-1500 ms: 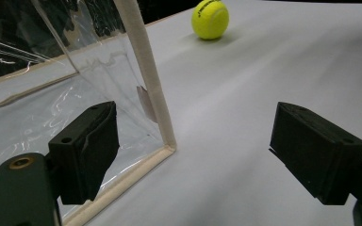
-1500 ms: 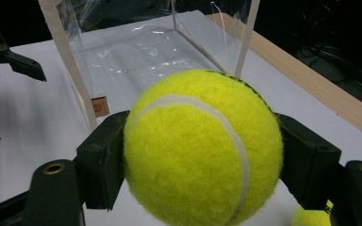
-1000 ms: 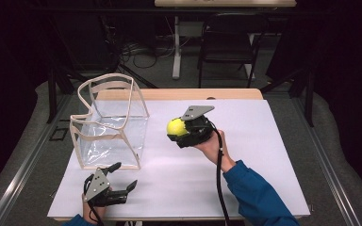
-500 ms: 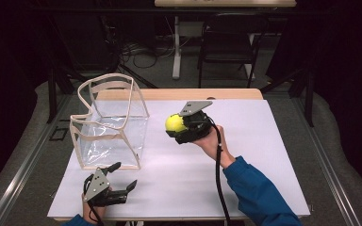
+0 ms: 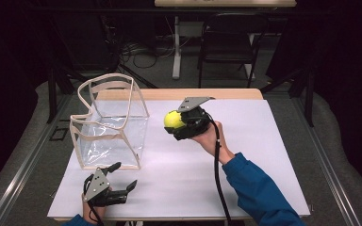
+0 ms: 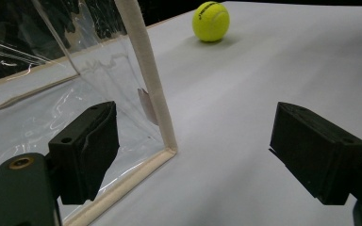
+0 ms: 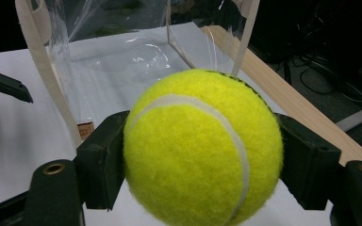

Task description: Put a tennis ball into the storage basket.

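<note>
We keep the right gripper (image 5: 175, 123) clamped on the fuzzy yellow tennis ball (image 7: 202, 150) between its 2 fingers (image 7: 101, 160), probably lifting over the clear plastic bag's (image 5: 111, 125) rim ahead; left gripper (image 5: 122, 176) gapes empty.

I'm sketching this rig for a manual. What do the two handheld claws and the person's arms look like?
Both the left claw and the right claw are black with blocky, square-ended jaws, and each carries a grey three-cornered plate on top. A black cable trails from the right one along a blue sleeve.
</note>
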